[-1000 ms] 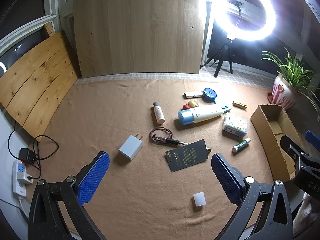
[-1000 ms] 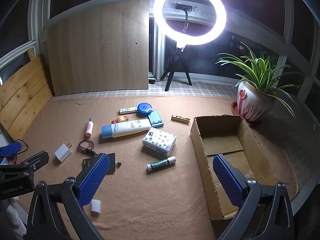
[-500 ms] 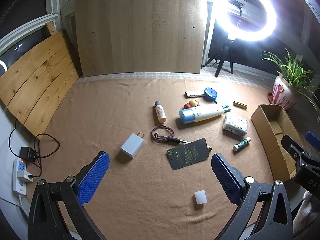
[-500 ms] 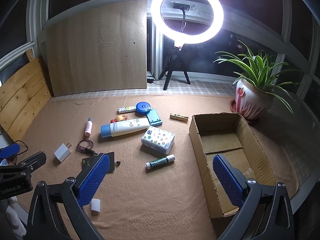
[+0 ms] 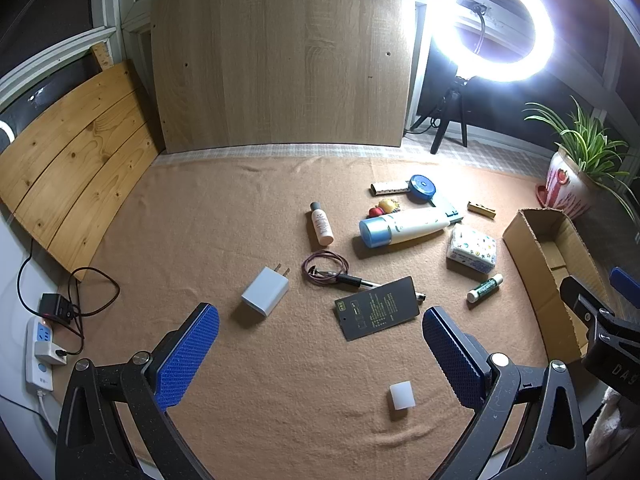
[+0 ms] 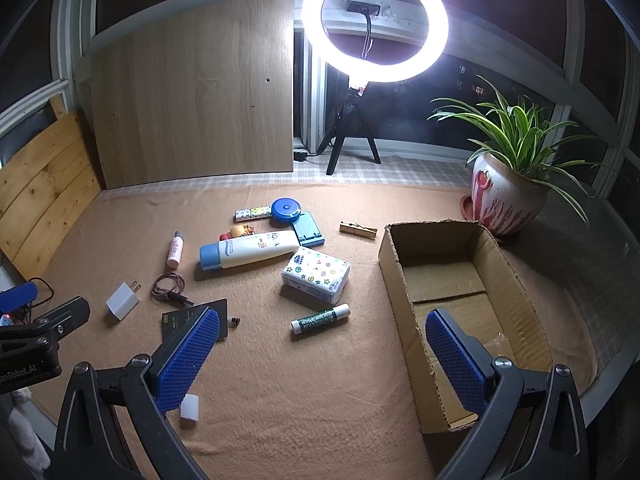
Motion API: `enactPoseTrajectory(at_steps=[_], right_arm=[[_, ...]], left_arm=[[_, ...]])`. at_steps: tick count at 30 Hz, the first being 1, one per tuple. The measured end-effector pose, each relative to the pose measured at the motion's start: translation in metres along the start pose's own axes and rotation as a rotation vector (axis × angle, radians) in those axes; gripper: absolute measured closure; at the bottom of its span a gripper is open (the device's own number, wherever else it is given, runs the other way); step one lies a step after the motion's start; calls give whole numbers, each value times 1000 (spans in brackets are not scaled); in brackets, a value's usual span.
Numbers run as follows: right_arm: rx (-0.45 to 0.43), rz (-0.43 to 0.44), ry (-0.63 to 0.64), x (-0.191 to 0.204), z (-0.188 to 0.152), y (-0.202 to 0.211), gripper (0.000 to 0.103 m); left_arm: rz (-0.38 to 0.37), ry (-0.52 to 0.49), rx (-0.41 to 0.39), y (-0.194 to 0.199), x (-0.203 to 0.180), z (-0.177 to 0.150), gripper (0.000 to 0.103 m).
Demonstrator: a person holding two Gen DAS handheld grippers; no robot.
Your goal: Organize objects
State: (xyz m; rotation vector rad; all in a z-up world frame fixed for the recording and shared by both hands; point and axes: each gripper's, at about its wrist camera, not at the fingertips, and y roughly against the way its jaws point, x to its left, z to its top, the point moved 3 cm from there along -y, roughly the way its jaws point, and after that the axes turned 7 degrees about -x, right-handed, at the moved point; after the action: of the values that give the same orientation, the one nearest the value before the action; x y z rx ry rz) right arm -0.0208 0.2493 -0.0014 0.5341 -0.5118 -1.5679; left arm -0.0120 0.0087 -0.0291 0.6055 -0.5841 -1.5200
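Both grippers, the left gripper (image 5: pixel 320 356) and the right gripper (image 6: pixel 320 360), hover spread wide and empty above the cloth-covered table (image 6: pixel 280 420). Scattered items lie mid-table; the cardboard box (image 6: pixel 390 264) sits empty at the right edge. Starting with the lip balm (image 6: pixel 320 319) nearest the box looks sensible: straddle it across its width, then close.

Black card (image 6: pixel 188 316): we find its near corner hidden behind the right gripper's left finger (image 6: pixel 188 356). Cardboard box (image 5: pixel 536 256): far side cut off behind the other gripper. Card print: too small for us to read.
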Motion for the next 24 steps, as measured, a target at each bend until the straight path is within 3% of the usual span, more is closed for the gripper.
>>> enactPoseTrajectory(at_steps=[24], right_arm=[[19,5,2,2,-1,-6,1]], left_arm=[[5,-7,15,-8,-5,1,0]])
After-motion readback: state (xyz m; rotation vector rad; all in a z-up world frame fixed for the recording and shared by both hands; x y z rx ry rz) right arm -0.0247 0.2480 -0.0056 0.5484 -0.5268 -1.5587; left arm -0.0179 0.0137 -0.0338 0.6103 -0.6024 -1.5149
